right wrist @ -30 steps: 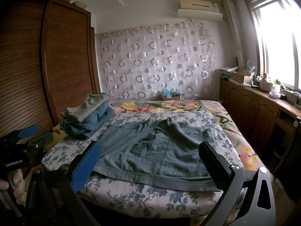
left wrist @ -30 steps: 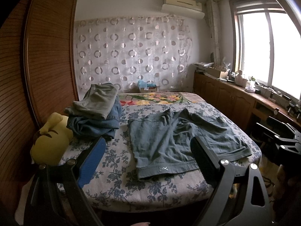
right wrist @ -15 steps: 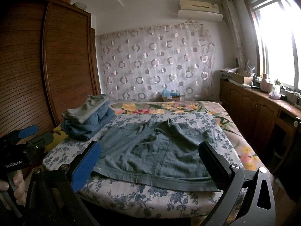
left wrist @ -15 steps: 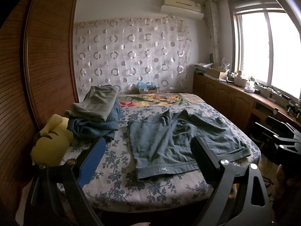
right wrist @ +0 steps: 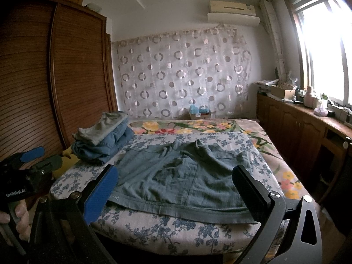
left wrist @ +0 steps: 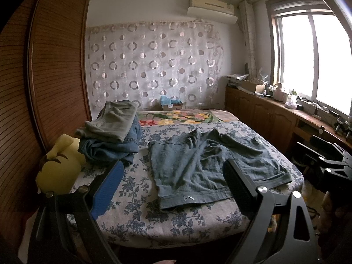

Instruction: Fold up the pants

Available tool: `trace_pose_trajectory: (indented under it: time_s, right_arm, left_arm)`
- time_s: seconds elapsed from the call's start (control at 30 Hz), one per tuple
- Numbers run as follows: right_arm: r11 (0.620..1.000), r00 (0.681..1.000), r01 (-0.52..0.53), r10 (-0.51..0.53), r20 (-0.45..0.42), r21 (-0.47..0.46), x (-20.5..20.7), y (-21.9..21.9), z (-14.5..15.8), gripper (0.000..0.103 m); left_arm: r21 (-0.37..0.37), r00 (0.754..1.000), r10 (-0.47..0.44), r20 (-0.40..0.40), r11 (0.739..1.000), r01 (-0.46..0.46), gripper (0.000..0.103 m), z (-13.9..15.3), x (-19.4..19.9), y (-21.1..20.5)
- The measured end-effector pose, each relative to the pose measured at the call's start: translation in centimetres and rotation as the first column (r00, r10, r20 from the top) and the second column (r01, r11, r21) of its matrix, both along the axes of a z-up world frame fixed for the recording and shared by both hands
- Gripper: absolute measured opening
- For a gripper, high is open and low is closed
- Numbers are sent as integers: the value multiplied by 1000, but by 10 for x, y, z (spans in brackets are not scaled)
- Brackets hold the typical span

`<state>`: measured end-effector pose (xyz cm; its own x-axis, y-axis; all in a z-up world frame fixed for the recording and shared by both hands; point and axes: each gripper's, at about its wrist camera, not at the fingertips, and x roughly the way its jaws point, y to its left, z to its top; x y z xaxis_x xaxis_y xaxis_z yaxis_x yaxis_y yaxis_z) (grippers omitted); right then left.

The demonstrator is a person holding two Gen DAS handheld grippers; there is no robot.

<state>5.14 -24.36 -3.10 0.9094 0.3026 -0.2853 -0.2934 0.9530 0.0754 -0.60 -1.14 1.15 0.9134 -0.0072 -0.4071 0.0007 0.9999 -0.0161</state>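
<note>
Grey-blue short pants [left wrist: 204, 165] lie spread flat on the floral bed [left wrist: 136, 222], waistband toward me at the near edge; they also show in the right wrist view [right wrist: 182, 178]. My left gripper [left wrist: 171, 189] is open and empty, held back from the bed's near edge, left of the waistband's middle. My right gripper [right wrist: 176, 191] is open and empty, in front of the waistband. The left gripper also shows at the left edge of the right wrist view [right wrist: 35, 160].
A pile of folded clothes [left wrist: 112, 136] sits at the bed's left. A yellow plush toy [left wrist: 59, 167] lies beside it. A wooden wardrobe [left wrist: 44, 83] stands left, a cluttered wooden counter [left wrist: 286, 114] runs along the right under the window.
Both views have shifted very slightly; the bed sits a little lower in the frames. Both grippers stay open and the pants have not moved.
</note>
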Motion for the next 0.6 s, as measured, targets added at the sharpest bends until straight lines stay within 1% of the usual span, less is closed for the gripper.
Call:
trace_pose_trajectory:
  time_s: [0.43, 0.5, 0.6]
  right_arm:
    - [1000, 1000, 0, 0, 2, 1, -1, 0, 0, 103]
    - [1000, 1000, 1, -1, 0, 0, -1, -1, 0, 103]
    - [1000, 1000, 3, -3, -9, 1, 1, -3, -1, 103]
  left_arm:
    - [0, 1000, -1, 1, 1000, 1, 92, 0, -1, -1]
    - [-2, 1000, -5, -4, 1000, 5, 92, 6, 0, -3]
    - [-3, 1000, -14, -25, 1000, 14, 92, 6, 7, -5]
